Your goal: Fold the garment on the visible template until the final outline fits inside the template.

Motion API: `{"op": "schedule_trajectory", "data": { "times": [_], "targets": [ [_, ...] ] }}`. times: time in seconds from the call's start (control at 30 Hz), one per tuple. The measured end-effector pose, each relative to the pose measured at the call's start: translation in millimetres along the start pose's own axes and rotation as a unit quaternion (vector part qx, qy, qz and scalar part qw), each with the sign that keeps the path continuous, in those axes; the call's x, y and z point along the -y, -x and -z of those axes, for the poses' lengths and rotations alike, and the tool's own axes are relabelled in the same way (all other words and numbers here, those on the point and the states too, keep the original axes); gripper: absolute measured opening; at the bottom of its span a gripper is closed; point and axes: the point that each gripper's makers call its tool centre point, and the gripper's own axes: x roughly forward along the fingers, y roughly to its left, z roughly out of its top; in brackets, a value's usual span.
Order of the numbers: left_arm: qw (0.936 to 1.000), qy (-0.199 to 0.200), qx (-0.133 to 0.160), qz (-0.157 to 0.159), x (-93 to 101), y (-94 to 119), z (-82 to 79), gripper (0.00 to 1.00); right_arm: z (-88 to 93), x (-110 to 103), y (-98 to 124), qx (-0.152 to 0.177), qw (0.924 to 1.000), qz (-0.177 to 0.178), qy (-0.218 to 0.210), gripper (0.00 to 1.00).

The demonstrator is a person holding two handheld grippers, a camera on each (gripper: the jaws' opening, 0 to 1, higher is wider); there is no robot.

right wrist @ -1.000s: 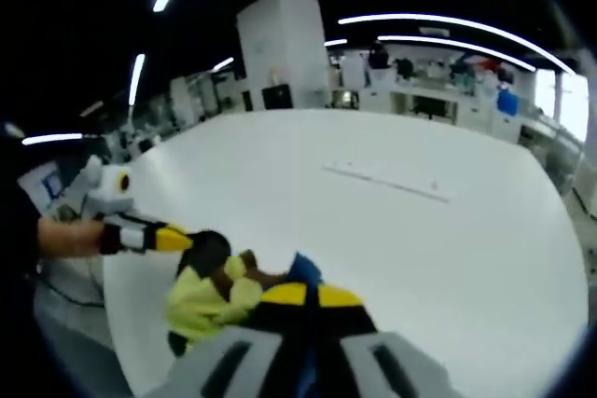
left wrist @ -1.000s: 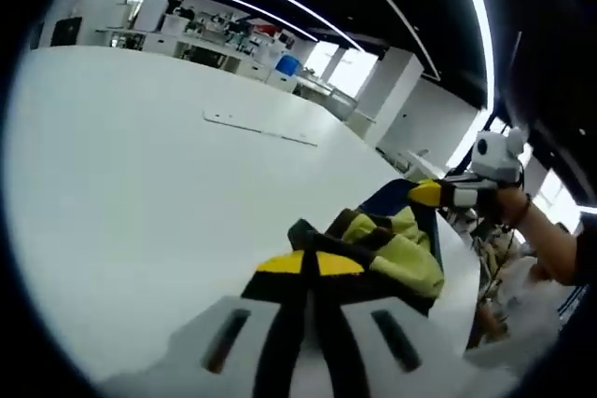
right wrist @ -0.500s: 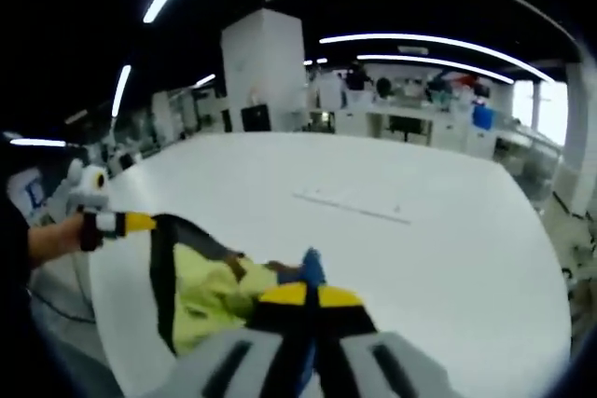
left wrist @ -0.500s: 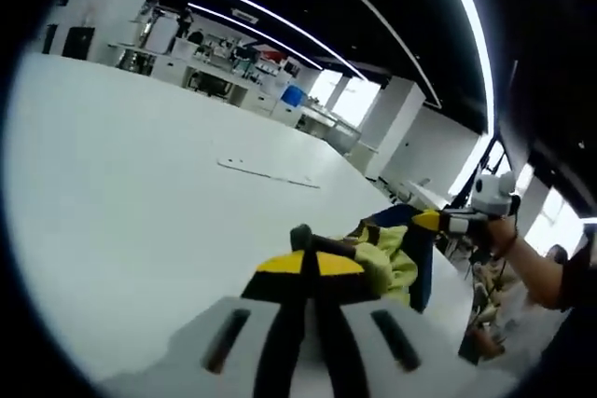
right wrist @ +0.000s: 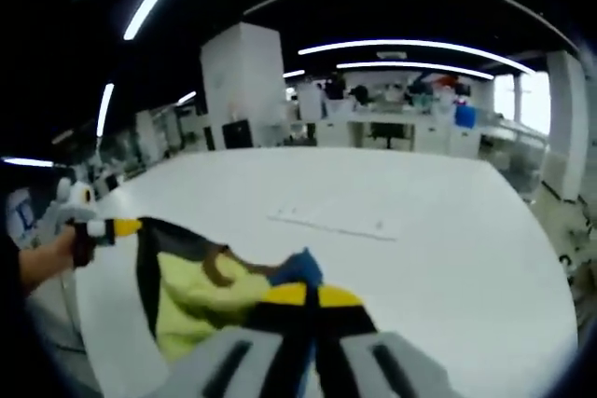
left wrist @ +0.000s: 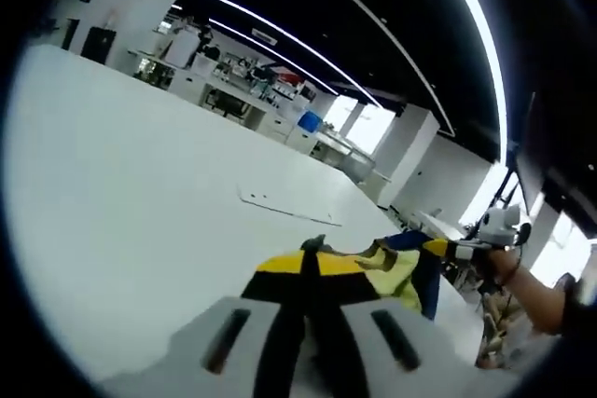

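Left gripper view: left gripper (left wrist: 309,266) and right gripper (right wrist: 308,297), both fingers clenched on the garment (right wrist: 191,291), hold it stretched above the table (left wrist: 121,202), wider than a second ago.

Yellow-tipped black jaws on the left gripper (left wrist: 311,263) and the same yellow-over-black on the right gripper (right wrist: 310,295), each over a pale grey body. Lime-yellow garment (right wrist: 191,295) with black edging, a brown patch and a blue corner near the right jaws; lime, black and blue again on the right of the left gripper view (left wrist: 403,272). Plain white table (right wrist: 448,249) all round, with a thin pale grey template (right wrist: 334,224) outlined farther out, and a black ceiling crossed by white light strips.
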Motion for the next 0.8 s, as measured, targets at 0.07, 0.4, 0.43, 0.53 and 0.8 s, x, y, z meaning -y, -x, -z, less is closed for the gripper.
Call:
{"op": "schedule_trajectory", "data": {
  "times": [0.07,0.4,0.43,0.53,0.8],
  "targets": [
    [1.0000,-0.002,0.003,-0.002,-4.8,-7,-1.0,0.00,-0.4,5,-10,-0.001,1.0000,0.008,-0.003,0.00],
    [0.9992,0.000,-0.001,-0.040,-38.1,-49,7.9,0.00,14.8,31,-51,-0.013,0.9977,0.056,-0.035,0.00],
    [0.9991,0.006,-0.003,-0.042,-42.4,-55,8.8,0.00,17.8,35,-54,-0.014,0.9967,0.069,-0.041,0.00],
    [0.9991,0.012,-0.005,-0.040,-49.6,-65,9.9,0.00,24.1,38,-67,-0.017,0.9962,0.071,-0.049,0.00],
    [0.9965,-0.025,-0.034,-0.072,-73.6,-82,25.2,0.00,49.3,53,-93,-0.045,0.9934,0.091,-0.054,0.00]
  ]
}}
